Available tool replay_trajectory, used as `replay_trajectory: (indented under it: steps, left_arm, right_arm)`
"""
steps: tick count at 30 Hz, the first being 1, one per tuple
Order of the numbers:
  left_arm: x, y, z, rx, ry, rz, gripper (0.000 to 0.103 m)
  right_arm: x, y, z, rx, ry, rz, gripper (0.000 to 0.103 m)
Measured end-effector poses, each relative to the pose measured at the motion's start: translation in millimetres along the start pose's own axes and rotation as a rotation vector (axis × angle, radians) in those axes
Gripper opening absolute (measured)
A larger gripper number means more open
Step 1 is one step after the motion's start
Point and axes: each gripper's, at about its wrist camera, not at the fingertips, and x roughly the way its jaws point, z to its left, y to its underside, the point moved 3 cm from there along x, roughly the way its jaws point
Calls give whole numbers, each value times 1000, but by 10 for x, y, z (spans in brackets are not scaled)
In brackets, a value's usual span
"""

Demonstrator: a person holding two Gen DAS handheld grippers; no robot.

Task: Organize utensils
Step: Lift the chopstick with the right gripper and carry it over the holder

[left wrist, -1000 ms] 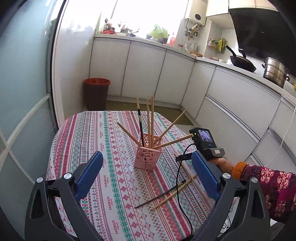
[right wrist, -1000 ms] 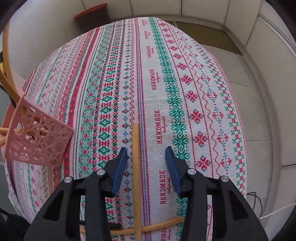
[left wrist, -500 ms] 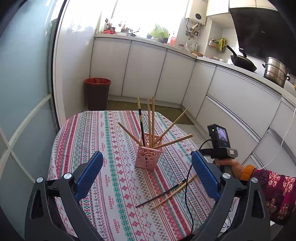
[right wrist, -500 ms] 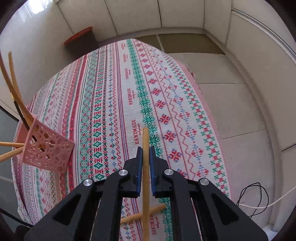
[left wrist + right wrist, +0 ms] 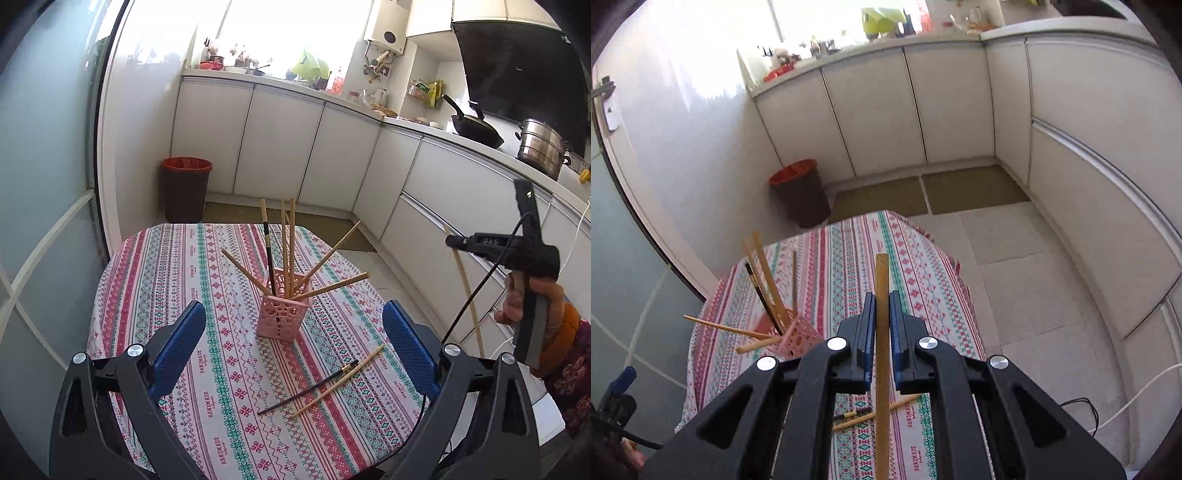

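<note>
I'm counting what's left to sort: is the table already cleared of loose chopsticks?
No, a black chopstick and a wooden chopstick lie side by side on the tablecloth, near the pink holder.

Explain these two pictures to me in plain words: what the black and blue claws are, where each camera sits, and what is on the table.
No robot here: a person holds a clamp tool in each hand, each carrying a camera looking along its fingers. The left view shows the open left tool and, beyond it, the right tool. The right view shows the right tool shut on a chopstick, lifted above the table. A pink holder of chopsticks stands there; a black chopstick and a wooden chopstick lie loose.
</note>
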Motion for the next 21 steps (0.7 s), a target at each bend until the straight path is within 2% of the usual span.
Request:
replay_trajectory:
  steps: [7, 11, 14, 17, 21]
  left_arm:
    - [56, -53, 9, -11, 33, 20, 92]
    - [90, -85, 111, -47, 20, 35, 92]
    - [92, -82, 186, -76, 13, 31, 92]
    - [81, -70, 255, -89, 9, 26, 92]
    - [79, -79, 361, -105, 6, 14, 92]
  right_arm:
    - [-734, -318, 524, -12, -82, -304, 8]
    - [-931, -477, 878, -4, -109, -467, 8]
    - [-1016, -617, 1046, 47, -110, -581, 8]
    - [-898, -688, 1159, 134, -99, -615, 8]
    - [-544, -624, 1226, 201, -27, -616, 8]
